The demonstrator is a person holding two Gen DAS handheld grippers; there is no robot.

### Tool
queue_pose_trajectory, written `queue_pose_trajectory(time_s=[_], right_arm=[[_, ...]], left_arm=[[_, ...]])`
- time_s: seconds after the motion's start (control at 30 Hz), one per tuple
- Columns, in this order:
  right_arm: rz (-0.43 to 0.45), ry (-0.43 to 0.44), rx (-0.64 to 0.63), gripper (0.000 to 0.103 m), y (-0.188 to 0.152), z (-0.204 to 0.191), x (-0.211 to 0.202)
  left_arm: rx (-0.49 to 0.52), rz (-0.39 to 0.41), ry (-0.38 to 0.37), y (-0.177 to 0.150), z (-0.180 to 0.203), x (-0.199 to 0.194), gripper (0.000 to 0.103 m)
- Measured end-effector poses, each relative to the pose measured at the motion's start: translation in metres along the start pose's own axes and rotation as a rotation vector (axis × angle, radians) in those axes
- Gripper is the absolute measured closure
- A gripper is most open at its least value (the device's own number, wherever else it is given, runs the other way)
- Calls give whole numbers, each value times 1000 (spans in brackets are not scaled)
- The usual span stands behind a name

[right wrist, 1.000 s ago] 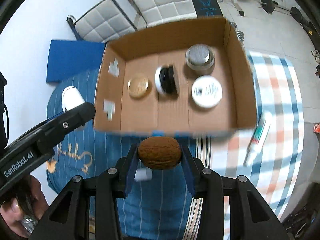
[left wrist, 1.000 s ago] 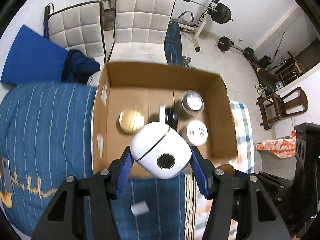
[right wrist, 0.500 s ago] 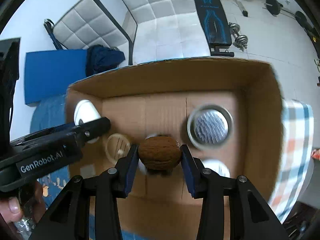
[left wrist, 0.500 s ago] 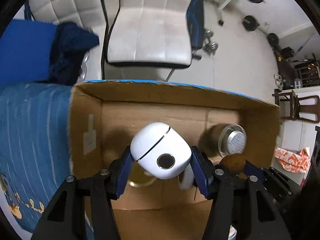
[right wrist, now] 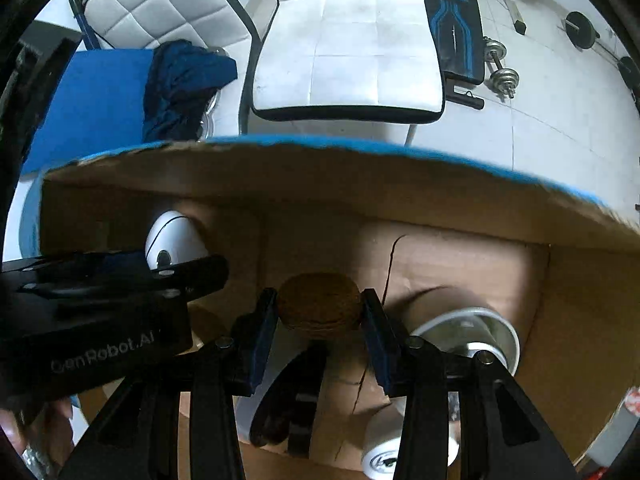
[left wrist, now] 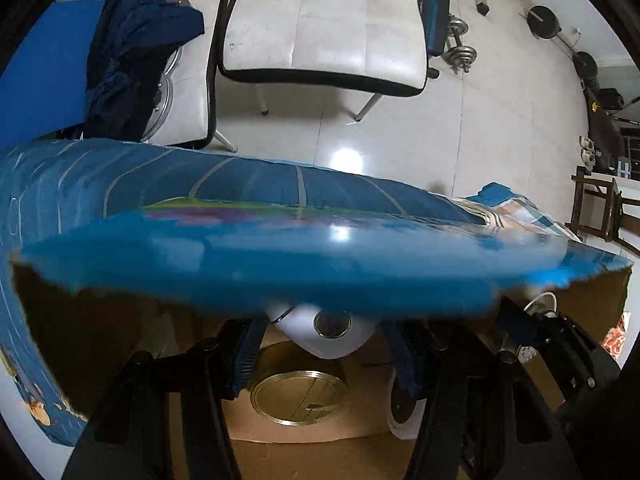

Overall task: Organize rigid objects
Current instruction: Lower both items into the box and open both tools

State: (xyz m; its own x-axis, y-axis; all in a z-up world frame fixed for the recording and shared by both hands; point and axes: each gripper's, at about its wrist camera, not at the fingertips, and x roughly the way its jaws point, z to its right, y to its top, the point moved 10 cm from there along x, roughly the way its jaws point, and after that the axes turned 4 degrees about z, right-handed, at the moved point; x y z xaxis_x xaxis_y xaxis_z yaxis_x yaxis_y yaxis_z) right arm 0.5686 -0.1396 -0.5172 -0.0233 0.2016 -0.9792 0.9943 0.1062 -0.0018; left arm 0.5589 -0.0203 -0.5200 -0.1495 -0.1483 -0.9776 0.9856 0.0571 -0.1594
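Cardboard box [right wrist: 480, 272] fills most of what I see, its far wall rising in front of both my grippers, with a torn blue edge along the top. It sits on a blue striped cloth [left wrist: 240, 184], and beyond that wall stand two white padded chairs [right wrist: 352, 52] on a pale tiled floor, one with a dark blue garment [right wrist: 180, 84] heaped on it.

Both of my grippers point steeply down into the box. My left gripper [left wrist: 324, 336] is closed on a white egg-shaped gadget [left wrist: 320, 340] with a dark round lens; its blue pads press on either side, and the box's blue edge hides the gadget's top in the left view. From the right view the same gadget shows near the box's far left corner, low against the wall.

My right gripper [right wrist: 318, 312] is clamped on a brown walnut [right wrist: 318, 308], held crosswise between the pads, near the far wall at about mid-width of the box.

Below my left gripper a gold round tin [left wrist: 300, 394] lies flat on the box floor. Below my right fingers lies a black and white round thing [right wrist: 284, 400] on its edge, to its right a silver metal can [right wrist: 476, 336], and nearer me a white jar [right wrist: 400, 448] with a printed lid.
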Motion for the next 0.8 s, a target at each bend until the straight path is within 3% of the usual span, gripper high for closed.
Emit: queue_pose_trajectory(time_s=[0.13,0.3,0.4,0.57,0.67,0.7,0.8], right_arm=[[-7,-19,-15,54,0,3,6],[1,-29,-17,36,2,2,0],[6,-33,-19,33,-2,0,-9],[19,-50,-28,31,-14,0,-32],[37,-78,-37,16,-22,0,-46],[41,-84,-37,15,-27,0,-52],[58,-96,-30,14,-42,1,-67]], left_arm=[[-13,-28,-10,1,2,5,44],[-40,-28,-23,4,3,0,38],[-33,-3,-26,3,6,-10,32],[1,79,-16,-4,8,-38,22],[5,140,-16,-11,7,-58,20],[6,158,-13,-13,6,-63,12],[18,226,19,-22,2,-82,1]])
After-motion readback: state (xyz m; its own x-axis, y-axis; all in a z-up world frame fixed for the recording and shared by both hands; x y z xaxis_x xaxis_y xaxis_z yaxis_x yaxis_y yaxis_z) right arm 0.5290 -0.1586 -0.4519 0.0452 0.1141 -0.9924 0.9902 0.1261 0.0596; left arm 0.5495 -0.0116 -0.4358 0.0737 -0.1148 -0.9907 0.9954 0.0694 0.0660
